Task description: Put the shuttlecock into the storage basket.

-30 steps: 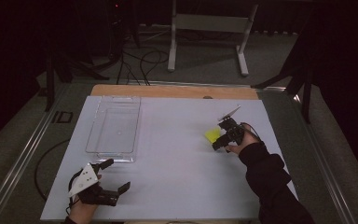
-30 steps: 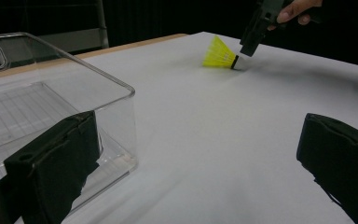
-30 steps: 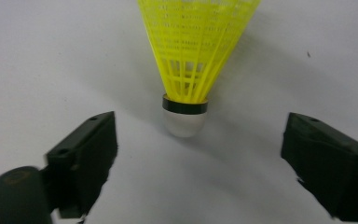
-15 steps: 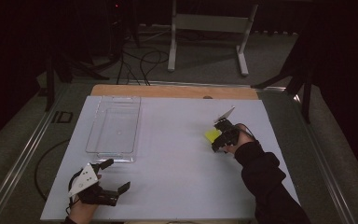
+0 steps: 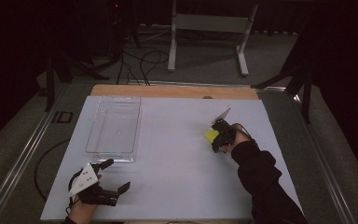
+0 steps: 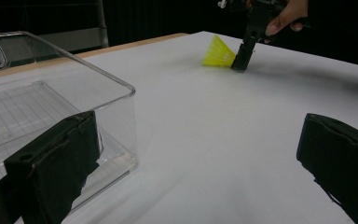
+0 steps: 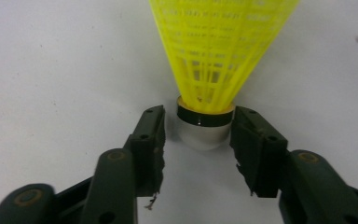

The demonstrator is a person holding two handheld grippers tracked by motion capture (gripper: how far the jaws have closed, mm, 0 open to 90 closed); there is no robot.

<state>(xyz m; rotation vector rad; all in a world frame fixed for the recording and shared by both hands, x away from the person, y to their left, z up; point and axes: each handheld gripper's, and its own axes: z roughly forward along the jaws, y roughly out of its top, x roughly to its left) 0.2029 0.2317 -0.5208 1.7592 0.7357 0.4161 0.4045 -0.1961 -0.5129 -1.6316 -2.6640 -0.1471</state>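
A yellow shuttlecock (image 5: 210, 136) lies on its side on the white table top (image 5: 177, 158), right of centre. My right gripper (image 5: 217, 139) is down at its base. In the right gripper view the two jaws of the right gripper (image 7: 198, 127) stand open on either side of the white cork (image 7: 202, 134), with a narrow gap on each side. The yellow skirt (image 7: 219, 46) points away from the gripper. From the left gripper view the shuttlecock (image 6: 218, 52) and the right gripper (image 6: 240, 60) lie far off. My left gripper (image 5: 116, 175) rests open at the front left with nothing in it.
A clear plastic bin (image 5: 113, 152) stands empty at the left of the table, just beyond the left gripper (image 6: 196, 154); its near corner (image 6: 121, 86) is close to the left jaw. A wooden strip (image 5: 172, 91) runs along the table's far edge.
The right hand has edged slightly left, toward the shuttlecock. The left gripper and the bin have not moved.
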